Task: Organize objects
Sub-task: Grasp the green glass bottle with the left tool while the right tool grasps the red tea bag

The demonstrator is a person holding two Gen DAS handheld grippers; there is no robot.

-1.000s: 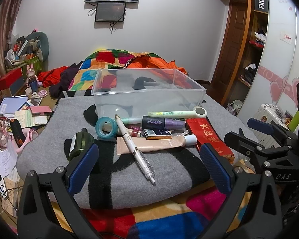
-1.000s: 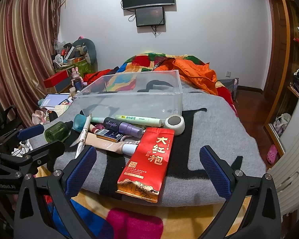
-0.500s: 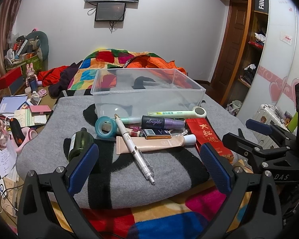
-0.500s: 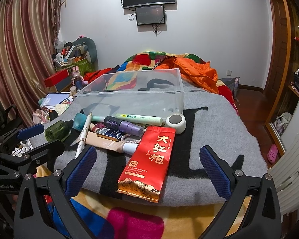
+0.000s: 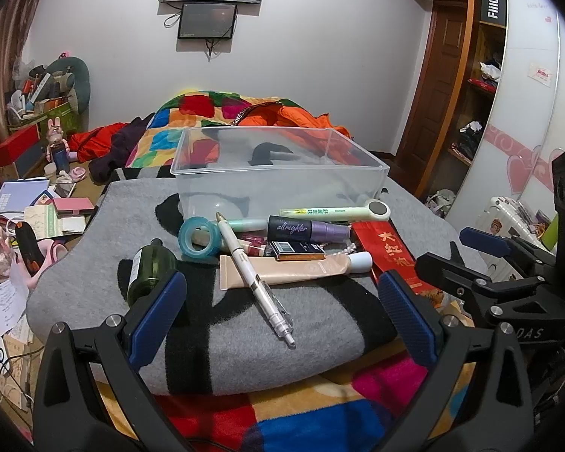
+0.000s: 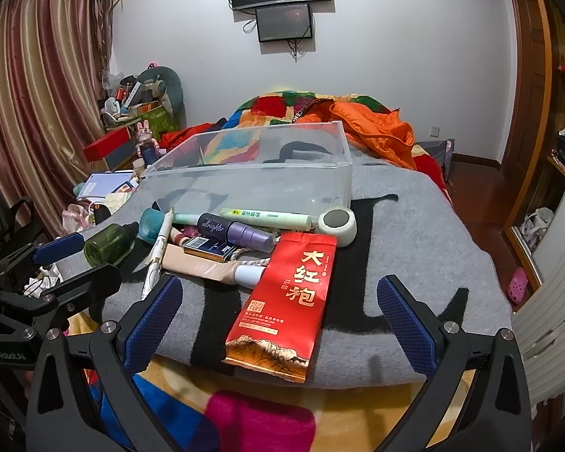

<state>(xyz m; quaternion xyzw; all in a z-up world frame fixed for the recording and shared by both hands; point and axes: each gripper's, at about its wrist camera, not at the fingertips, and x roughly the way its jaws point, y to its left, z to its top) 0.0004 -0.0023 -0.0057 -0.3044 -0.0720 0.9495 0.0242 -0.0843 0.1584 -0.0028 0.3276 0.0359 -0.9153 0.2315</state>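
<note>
An empty clear plastic bin (image 5: 278, 173) (image 6: 252, 173) stands on a grey blanket. In front of it lies a pile: a white pen (image 5: 252, 275), a beige tube (image 5: 293, 269), a purple "allnighter" bottle (image 5: 305, 229) (image 6: 233, 231), a teal tape roll (image 5: 199, 235), a dark green bottle (image 5: 148, 269) (image 6: 107, 243), a pale green handled tool (image 5: 335, 211) (image 6: 282, 218) and a red tea packet (image 6: 290, 301) (image 5: 391, 252). My left gripper (image 5: 278, 316) hovers open just short of the pen tip. My right gripper (image 6: 278, 320) is open around the near end of the red packet, not touching it.
The grey blanket (image 6: 414, 248) covers the bed's near end, over a colourful quilt (image 5: 301, 414). Orange bedding (image 6: 369, 132) is heaped behind the bin. Books, papers and boxes clutter the floor at left (image 5: 30, 218). A wardrobe (image 5: 508, 94) stands right.
Both views have shifted only slightly; the objects sit a touch lower and closer in the right wrist view. Nothing was taken hold of or moved.
</note>
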